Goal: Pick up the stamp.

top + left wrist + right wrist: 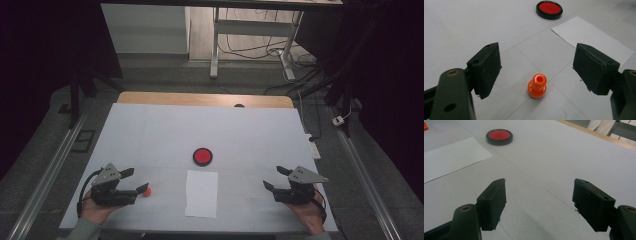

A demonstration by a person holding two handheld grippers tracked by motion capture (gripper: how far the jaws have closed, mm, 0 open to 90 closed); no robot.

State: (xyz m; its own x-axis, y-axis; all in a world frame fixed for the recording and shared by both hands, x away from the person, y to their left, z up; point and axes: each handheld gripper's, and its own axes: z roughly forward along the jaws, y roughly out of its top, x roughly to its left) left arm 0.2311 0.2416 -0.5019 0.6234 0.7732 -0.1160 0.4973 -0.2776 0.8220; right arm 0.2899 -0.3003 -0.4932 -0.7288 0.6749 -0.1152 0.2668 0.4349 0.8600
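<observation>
Nothing is gripped yet: the left gripper [138,181] is held with jaws apart around the untouched orange stamp [537,85] near the tabletop's near-left corner, and the right gripper [275,178] is held with jaws apart over bare tabletop [150,130].

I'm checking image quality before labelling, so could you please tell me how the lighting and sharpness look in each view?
High view: dim, with dark corners around the lit table; the orange stamp is small and soft. Left gripper view: evenly lit, the stamp fairly sharp, the near jaws slightly blurred, no glare. Right gripper view: dimmer, a soft shadow under the jaws, the red pad a little soft.
</observation>
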